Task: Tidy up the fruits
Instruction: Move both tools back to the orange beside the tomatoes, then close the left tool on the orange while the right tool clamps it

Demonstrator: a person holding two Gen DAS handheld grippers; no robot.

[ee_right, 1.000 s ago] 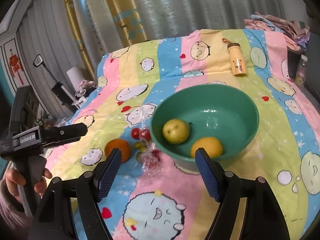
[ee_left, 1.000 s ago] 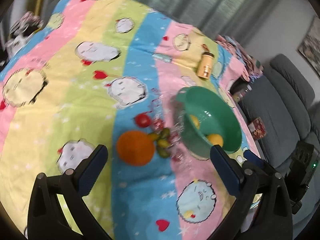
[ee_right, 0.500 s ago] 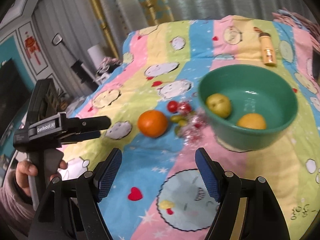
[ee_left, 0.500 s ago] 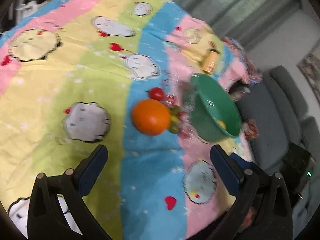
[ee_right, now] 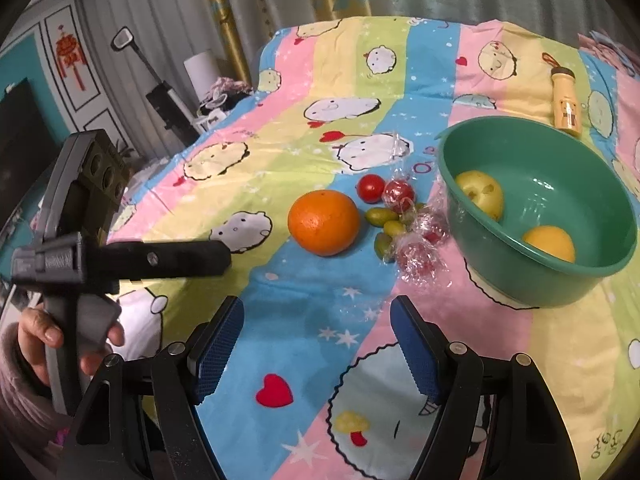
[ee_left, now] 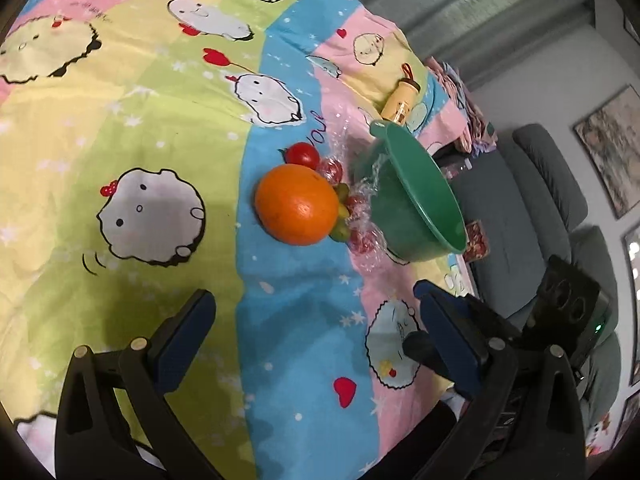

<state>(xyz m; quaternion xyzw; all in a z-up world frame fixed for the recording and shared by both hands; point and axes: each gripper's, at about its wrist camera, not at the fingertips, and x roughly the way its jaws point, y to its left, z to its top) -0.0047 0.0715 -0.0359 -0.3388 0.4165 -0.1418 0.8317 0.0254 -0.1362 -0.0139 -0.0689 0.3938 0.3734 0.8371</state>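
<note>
Striped cartoon-print bedsheet (ee_right: 400, 92) in pink, yellow, green and blue covers the whole work surface, with grey curtains behind it. At far left in the right wrist view, a hand (ee_right: 44, 344) grips the handle of the left gripper (ee_left: 316, 316), whose jaws stand spread wide over bare sheet with nothing between them. Just ahead of them lies an orange (ee_right: 324, 222), the biggest loose fruit. Beside it to the right sit a bare cherry tomato (ee_right: 370, 188), three small green fruits (ee_right: 382, 216) and several red tomatoes under crumpled clear plastic wrap (ee_right: 416, 256), which touches the wall of a green bowl (ee_right: 540, 284). Inside the bowl rest a yellow-green pear (ee_right: 482, 198) and a yellow citrus fruit (ee_right: 550, 242). Beyond the bowl lies a small yellow bottle (ee_right: 566, 110) on its side. The right gripper (ee_right: 316, 344) hangs in the foreground, jaws apart and empty, short of the orange.
</note>
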